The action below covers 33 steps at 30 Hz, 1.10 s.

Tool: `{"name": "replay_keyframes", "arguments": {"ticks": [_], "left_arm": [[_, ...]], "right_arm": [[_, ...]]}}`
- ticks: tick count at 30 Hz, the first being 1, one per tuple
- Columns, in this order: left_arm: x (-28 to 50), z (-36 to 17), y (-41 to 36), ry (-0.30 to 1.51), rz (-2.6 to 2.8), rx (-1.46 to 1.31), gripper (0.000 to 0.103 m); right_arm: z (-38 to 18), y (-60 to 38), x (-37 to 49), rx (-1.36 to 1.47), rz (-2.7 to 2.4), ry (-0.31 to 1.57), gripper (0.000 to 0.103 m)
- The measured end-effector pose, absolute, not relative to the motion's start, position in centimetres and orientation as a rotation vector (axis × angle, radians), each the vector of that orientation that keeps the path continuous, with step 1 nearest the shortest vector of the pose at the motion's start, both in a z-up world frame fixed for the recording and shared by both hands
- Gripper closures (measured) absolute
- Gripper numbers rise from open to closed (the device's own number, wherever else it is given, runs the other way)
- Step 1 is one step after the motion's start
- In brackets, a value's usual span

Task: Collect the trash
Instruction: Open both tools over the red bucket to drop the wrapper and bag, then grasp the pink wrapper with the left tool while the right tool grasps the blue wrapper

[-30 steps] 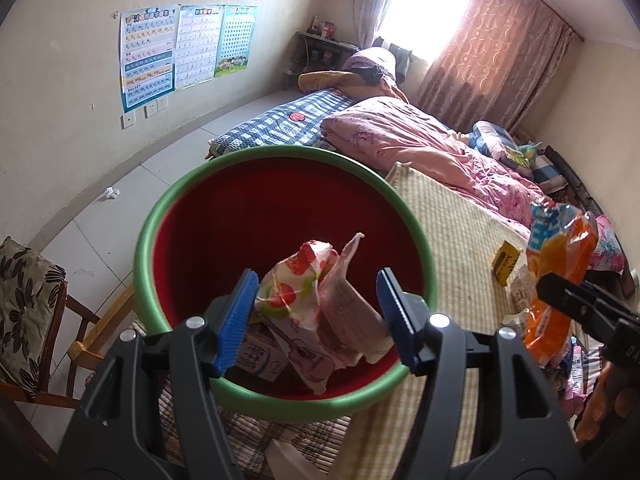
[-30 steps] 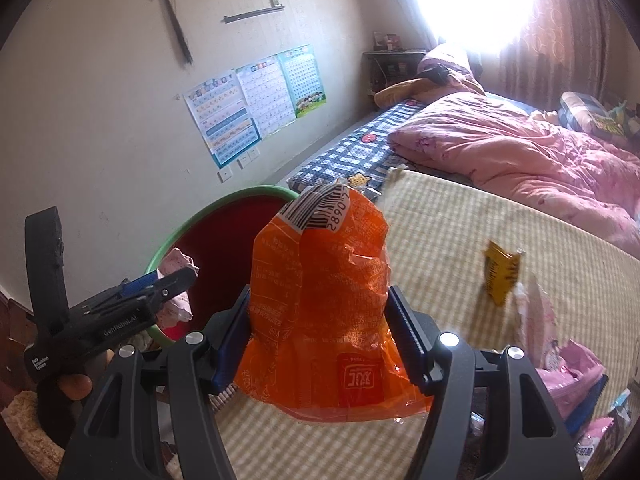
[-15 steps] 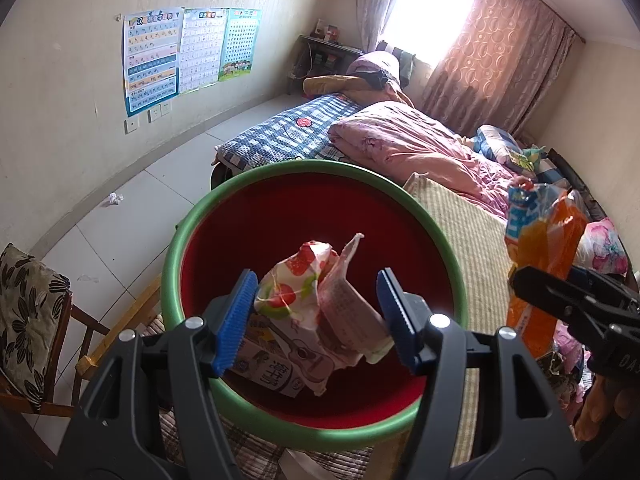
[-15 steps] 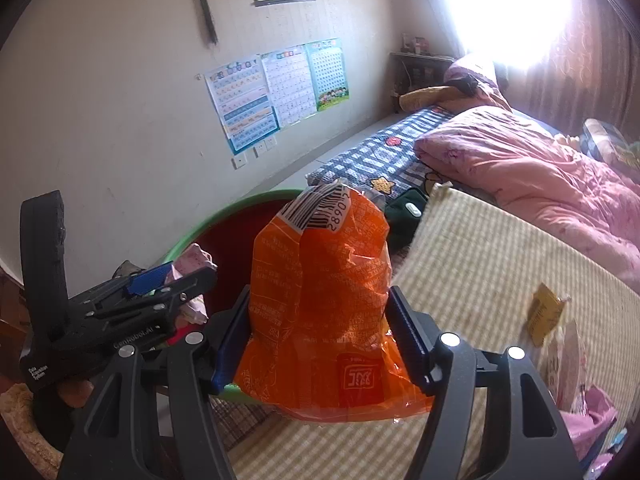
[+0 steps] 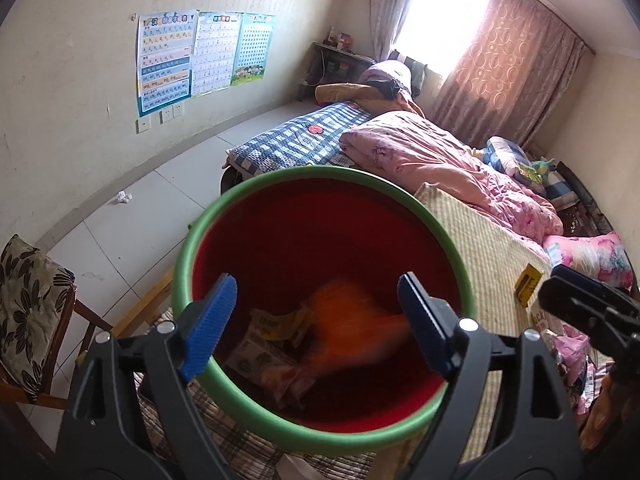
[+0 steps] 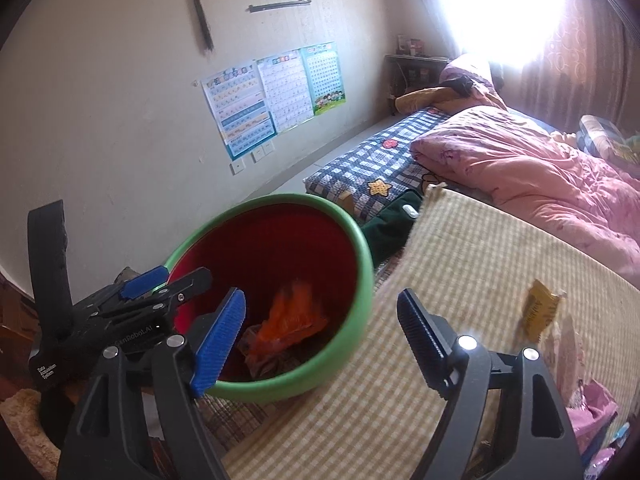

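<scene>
Trash lies inside the red bin with the green rim: an orange snack bag, blurred in the left wrist view, rests on a few paler wrappers at the bottom. The left gripper hangs over the bin's mouth; its jaws have just been opening and stand wide apart with nothing between the blue pads. The right gripper is just beside the bin at its 3 o'clock side; its jaws have also just been opening, and they are wide and empty, with the orange bag down in the bin and clear of them.

More trash sits on the yellow-checked mat at 3 o'clock from the bin: one yellow wrapper standing up, and a pile of pink and pale packets at the lower right edge, too jumbled to count. A dark green item lies against the mat's far corner, near the bin at 1 o'clock. One crumpled white scrap lies on the tiled floor well apart, at 10 o'clock.

The bin rests on a plaid cloth. A wooden chair with a leaf-print cushion stands at 9 o'clock. Beyond are a blue-checked mattress and a pink quilt. Three charts hang on the cream wall, and patterned curtains flank one bright window.
</scene>
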State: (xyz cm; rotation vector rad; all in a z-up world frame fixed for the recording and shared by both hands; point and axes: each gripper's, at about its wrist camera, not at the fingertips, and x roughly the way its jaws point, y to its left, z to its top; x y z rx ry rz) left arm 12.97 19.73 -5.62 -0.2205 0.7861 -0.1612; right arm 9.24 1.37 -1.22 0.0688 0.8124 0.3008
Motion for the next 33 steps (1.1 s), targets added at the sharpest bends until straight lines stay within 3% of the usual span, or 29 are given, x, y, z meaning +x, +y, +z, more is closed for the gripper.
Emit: {"name": "replay_keyframes", "arguments": {"ticks": [18, 28, 33], "left_arm": [[8.3, -5.2, 9.1, 0.819, -0.318, -0.166, 0.022], [5.5, -3.9, -5.8, 0.828, -0.653, 0.099, 0.019], [5.8, -6.2, -12.0, 0.906, -0.747, 0.199, 0.019]], "right_arm": [[-0.4, -15.6, -0.8, 0.139, 0.060, 0.800, 0.026], [-3.1, -23.2, -5.3, 0.222, -0.015, 0.856, 0.026], [-3.0, -25.1, -6.7, 0.235, -0.002, 0.850, 0.026]]}}
